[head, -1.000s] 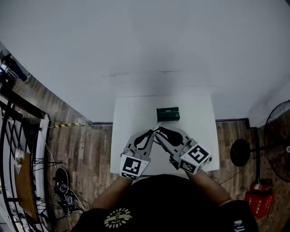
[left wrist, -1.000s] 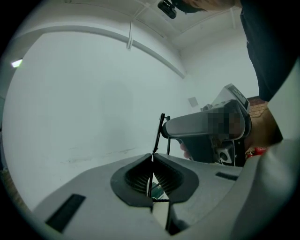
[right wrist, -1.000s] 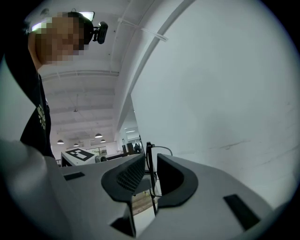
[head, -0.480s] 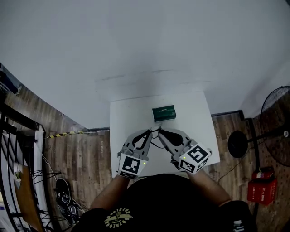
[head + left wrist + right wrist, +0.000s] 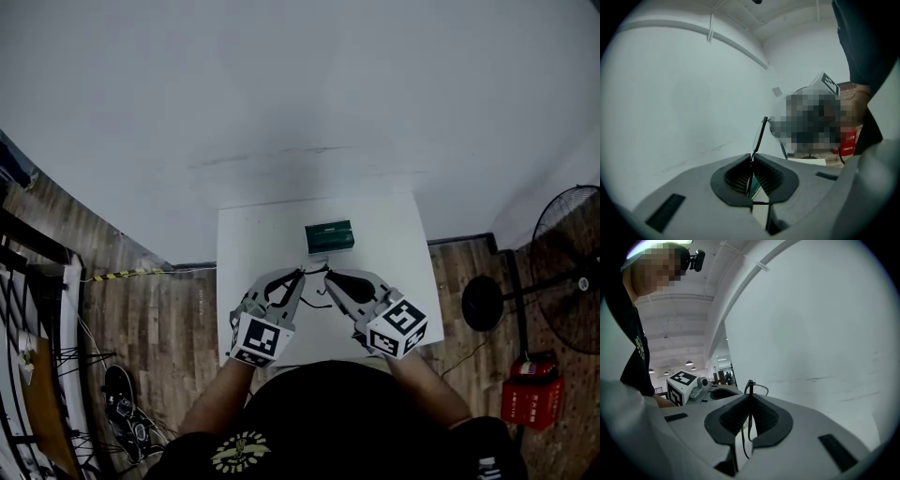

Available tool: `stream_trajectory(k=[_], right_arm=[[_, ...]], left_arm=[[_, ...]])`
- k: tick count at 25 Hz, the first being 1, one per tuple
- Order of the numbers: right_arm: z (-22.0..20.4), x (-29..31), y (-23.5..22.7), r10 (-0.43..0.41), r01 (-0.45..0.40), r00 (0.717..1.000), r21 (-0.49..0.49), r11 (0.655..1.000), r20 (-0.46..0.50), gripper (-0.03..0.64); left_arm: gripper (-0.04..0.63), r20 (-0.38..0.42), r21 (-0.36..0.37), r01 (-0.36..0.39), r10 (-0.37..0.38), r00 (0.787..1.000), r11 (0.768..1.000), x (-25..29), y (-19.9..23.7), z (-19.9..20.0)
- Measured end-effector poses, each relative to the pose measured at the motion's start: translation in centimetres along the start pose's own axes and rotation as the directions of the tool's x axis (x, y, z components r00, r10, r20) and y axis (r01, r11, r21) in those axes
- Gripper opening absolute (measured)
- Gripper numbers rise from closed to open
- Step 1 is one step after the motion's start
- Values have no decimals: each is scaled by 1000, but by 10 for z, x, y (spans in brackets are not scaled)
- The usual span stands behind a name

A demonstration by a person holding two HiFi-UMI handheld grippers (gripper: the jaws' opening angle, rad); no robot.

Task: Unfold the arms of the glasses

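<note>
Grey-padded, shut thin on the glasses [image 5: 759, 133]: grips the lens rim [image 5: 754, 146] in the left gripper [image 5: 751, 161], pinches one black arm [image 5: 750, 385] in the right gripper [image 5: 750, 401], having just closed there. Probably mid-unfolding; next calls for swinging that arm outward. Hangs between both tips, over the white table [image 5: 253, 244], nearer than the green box [image 5: 329, 236].

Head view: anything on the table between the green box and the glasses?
No. In the head view only a bare strip of white table separates the green box from the glasses.
</note>
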State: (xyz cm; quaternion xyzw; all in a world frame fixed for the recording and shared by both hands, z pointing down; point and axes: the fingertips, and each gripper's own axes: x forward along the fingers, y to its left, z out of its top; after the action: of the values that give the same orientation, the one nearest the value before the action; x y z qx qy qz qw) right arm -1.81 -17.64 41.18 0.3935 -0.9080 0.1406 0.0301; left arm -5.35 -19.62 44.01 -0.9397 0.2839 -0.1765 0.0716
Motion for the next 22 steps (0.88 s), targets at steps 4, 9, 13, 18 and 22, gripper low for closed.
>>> stream_trajectory(k=[4, 9, 13, 18, 22], right_arm=[[-4, -5, -10, 28, -28, 999, -2, 1000, -38, 17], [-5, -15, -23, 84, -88, 990, -27, 996, -113, 17], [-8, -23, -32, 123, -133, 977, -45, 990, -175, 17], [-9, -33, -36, 169, -193, 954, -76, 978, -248, 17], [-15, -39, -40, 198, -231, 936, -85, 969, -291, 17]], left_arm=[[21, -30, 16, -3, 3, 1000, 1000, 8, -7, 1], [23, -52, 31, -13, 15, 999, 999, 17, -16, 4], [23, -65, 19, -33, 34, 997, 999, 24, -23, 6], [23, -89, 22, -57, 58, 994, 998, 30, -33, 8], [23, -143, 55, -61, 69, 987, 997, 34, -43, 5]])
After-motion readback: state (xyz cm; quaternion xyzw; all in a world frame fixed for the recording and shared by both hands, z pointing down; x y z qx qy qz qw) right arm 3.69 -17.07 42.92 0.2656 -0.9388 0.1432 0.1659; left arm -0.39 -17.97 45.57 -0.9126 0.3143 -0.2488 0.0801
